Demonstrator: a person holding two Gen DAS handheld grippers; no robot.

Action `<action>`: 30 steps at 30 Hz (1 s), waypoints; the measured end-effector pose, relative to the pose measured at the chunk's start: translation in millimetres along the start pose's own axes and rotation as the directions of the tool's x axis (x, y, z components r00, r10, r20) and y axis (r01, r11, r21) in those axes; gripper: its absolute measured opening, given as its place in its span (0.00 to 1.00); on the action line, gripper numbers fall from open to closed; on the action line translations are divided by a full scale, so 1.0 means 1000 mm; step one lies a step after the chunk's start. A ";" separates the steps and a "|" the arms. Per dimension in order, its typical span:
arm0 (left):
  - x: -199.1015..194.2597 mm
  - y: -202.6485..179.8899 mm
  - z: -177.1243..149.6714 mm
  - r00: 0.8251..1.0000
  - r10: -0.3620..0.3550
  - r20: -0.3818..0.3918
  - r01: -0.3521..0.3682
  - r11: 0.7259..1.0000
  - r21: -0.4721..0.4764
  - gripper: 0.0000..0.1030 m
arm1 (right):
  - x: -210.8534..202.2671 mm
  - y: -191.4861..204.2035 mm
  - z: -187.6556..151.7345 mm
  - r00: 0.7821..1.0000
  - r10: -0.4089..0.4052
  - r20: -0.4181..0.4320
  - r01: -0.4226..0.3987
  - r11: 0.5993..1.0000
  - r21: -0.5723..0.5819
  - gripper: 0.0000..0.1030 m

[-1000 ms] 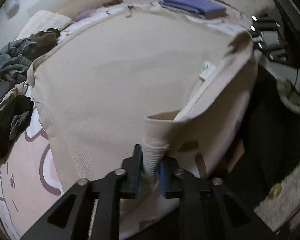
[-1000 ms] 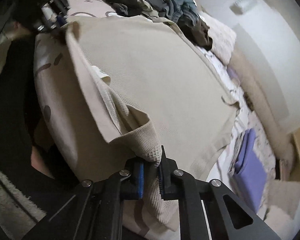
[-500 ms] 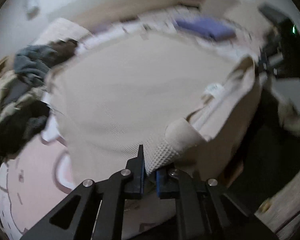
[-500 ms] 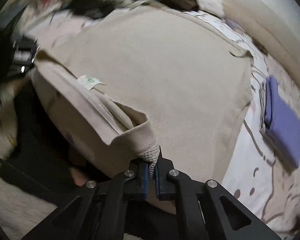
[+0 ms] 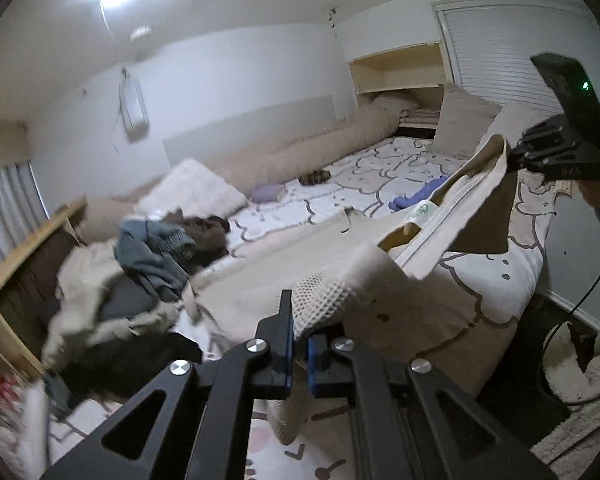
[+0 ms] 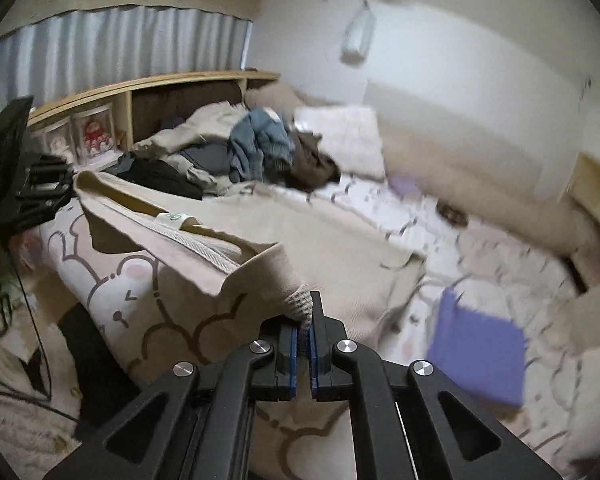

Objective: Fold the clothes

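**Beige garment pinched at both near corners over the bed**

The beige waffle-knit garment lies spread across the bed, its near edge lifted clear of the mattress while the far part rests flat — a white label shows inside the raised hem. The left gripper has its jaws pressed together on one ribbed corner of the cloth; the right gripper pinches the other corner the same way, a small tuft of knit showing between the blue pads.

It looks light and very soft: it sags between the two holds and will drape rather than keep a line, so the corners (where the thicker ribbing bunches) seem the soundest place to hold. A thin pinch like the right one could slip if the cloth is pulled taut.

Beyond it, a heap of unfolded clothes sits by the headboard shelf, and a folded purple item lies well apart on the printed sheet.
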State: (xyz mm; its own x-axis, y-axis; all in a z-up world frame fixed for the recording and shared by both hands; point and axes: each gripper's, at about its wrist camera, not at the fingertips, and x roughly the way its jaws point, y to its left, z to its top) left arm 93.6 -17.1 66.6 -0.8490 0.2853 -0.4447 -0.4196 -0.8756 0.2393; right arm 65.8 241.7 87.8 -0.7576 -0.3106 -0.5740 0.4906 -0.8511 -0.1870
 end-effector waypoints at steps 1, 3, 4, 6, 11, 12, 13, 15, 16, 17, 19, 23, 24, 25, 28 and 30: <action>-0.012 -0.002 0.001 1.000 -0.001 0.012 0.001 1.000 0.007 0.05 | -0.011 0.003 0.000 1.000 -0.001 0.011 0.001 1.000 -0.007 0.04; -0.035 -0.007 0.003 0.999 -0.002 0.034 0.001 1.000 0.025 0.05 | -0.035 0.009 -0.002 1.000 -0.006 0.031 0.007 1.000 -0.021 0.04; -0.047 -0.012 0.004 0.999 0.001 0.041 -0.002 0.999 0.044 0.05 | -0.047 0.013 -0.004 0.999 -0.011 0.038 0.012 1.000 -0.026 0.04; -0.073 -0.023 0.003 0.999 0.006 0.052 -0.011 0.995 0.095 0.05 | -0.070 0.020 -0.009 0.999 -0.010 0.038 0.011 1.000 -0.027 0.04; -0.117 -0.046 -0.002 0.999 -0.017 0.029 0.012 0.986 0.167 0.05 | -0.117 0.040 -0.024 0.999 -0.006 0.033 0.007 0.999 -0.033 0.04; -0.117 -0.048 -0.007 1.000 -0.023 0.011 0.021 0.987 0.162 0.05 | -0.117 0.043 -0.030 1.000 0.011 0.017 -0.011 1.000 -0.016 0.04; -0.112 -0.047 -0.014 0.999 -0.030 -0.011 0.032 0.989 0.147 0.05 | -0.109 0.045 -0.038 0.999 0.033 -0.014 -0.033 0.999 0.007 0.04; -0.097 -0.045 -0.027 0.997 -0.048 -0.059 0.054 0.993 0.104 0.05 | -0.089 0.046 -0.053 0.994 0.077 -0.081 -0.073 0.996 0.051 0.04; -0.084 -0.040 -0.036 0.994 -0.062 -0.092 0.068 0.995 0.070 0.05 | -0.076 0.046 -0.061 0.989 0.089 -0.117 -0.082 0.994 0.069 0.04; -0.072 -0.038 -0.042 0.990 -0.073 -0.119 0.079 0.996 0.041 0.05 | -0.062 0.045 -0.068 0.984 0.098 -0.150 -0.086 0.992 0.088 0.04; -0.049 -0.033 -0.049 0.981 -0.093 -0.170 0.095 0.996 -0.002 0.05 | -0.035 0.038 -0.071 0.974 0.122 -0.191 -0.100 0.988 0.121 0.04; 0.011 -0.010 -0.033 0.962 -0.109 -0.251 0.105 0.994 -0.028 0.05 | 0.015 0.013 -0.049 0.973 0.105 -0.207 -0.079 0.988 0.131 0.04; 0.026 -0.001 -0.025 0.958 -0.117 -0.262 0.110 0.993 -0.041 0.05 | 0.026 0.006 -0.040 0.976 0.076 -0.204 -0.052 0.991 0.121 0.04; 0.042 0.008 -0.017 0.954 -0.123 -0.273 0.112 0.992 -0.055 0.05 | 0.041 -0.002 -0.029 0.979 0.040 -0.201 -0.021 0.995 0.098 0.04; 0.101 0.040 0.007 0.936 -0.149 -0.319 0.127 0.988 -0.089 0.05 | 0.100 -0.029 0.000 0.973 0.013 -0.232 0.007 0.996 0.084 0.04; 0.152 0.061 0.018 0.915 -0.155 -0.372 0.123 0.986 -0.109 0.05 | 0.135 -0.045 0.015 0.967 0.003 -0.254 0.019 0.996 0.084 0.04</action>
State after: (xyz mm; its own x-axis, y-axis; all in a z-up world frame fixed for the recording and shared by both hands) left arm -66.7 -20.5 29.4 -0.5928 0.2519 -0.7649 -0.4829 -0.8713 0.0873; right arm -65.0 232.2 30.7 -0.6222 -0.1953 -0.7581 0.4378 -0.8896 -0.1301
